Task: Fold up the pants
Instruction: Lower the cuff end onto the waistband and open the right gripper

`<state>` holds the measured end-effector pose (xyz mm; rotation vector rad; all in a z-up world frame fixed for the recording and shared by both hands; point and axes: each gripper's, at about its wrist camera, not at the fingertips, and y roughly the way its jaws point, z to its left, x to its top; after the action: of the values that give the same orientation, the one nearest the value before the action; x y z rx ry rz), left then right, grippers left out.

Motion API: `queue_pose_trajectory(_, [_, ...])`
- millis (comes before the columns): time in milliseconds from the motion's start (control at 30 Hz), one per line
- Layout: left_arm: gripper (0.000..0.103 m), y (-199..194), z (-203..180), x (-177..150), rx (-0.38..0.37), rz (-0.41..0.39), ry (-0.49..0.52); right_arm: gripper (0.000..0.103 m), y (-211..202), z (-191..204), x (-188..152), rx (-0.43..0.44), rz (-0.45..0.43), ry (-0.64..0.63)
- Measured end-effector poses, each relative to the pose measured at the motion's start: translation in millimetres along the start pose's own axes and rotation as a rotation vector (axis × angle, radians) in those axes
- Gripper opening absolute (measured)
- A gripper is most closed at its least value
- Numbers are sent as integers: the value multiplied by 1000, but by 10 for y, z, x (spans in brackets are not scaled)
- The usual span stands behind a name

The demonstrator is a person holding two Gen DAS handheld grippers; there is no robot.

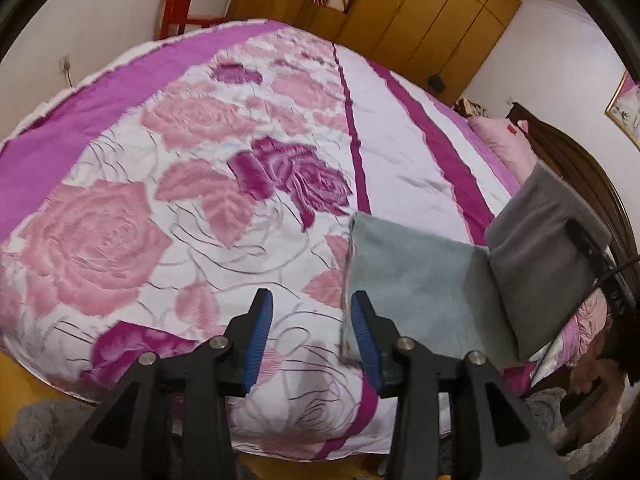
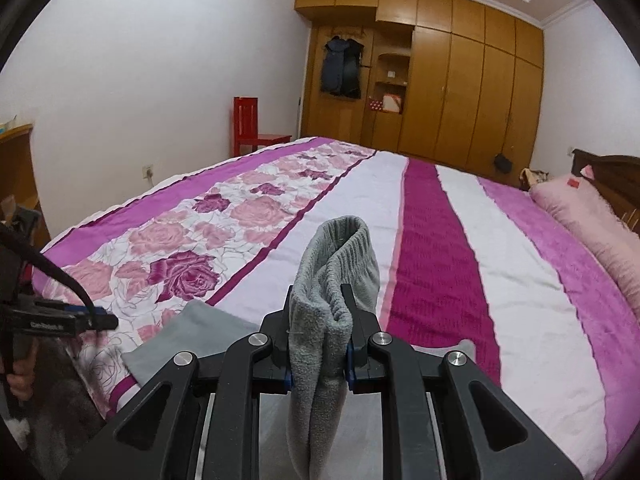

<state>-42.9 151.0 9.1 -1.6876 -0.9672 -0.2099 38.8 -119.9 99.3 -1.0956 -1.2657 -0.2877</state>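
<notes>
- Your right gripper (image 2: 320, 332) is clamped on the bunched elastic waistband of the grey fleece pants (image 2: 332, 280), lifting that end.
- Your left gripper (image 1: 312, 332) stands part open, nothing between its blue pads (image 1: 256, 336).
- The rest of the pants lies on the floral bedspread (image 1: 160, 200) by the bed's near edge.

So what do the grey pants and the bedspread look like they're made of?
Pants: soft fleece, probably; fuzzy matte nap and a ribbed elastic waistband, clamped in the right gripper. Bedspread: looks like quilted satin-type fabric, with a faint sheen on the embossed roses; the magenta stripes look plusher.
</notes>
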Motion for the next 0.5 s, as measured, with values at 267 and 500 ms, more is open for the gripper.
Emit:
queue_pose_trajectory(267, [45,-26,161,-49,21,-5,-51,15,251,587,-149,48,44,-135])
queue_pose_trajectory(500, [45,-50,187,-55,6,-13,-68,15,437,1119,-273,70,74,-245])
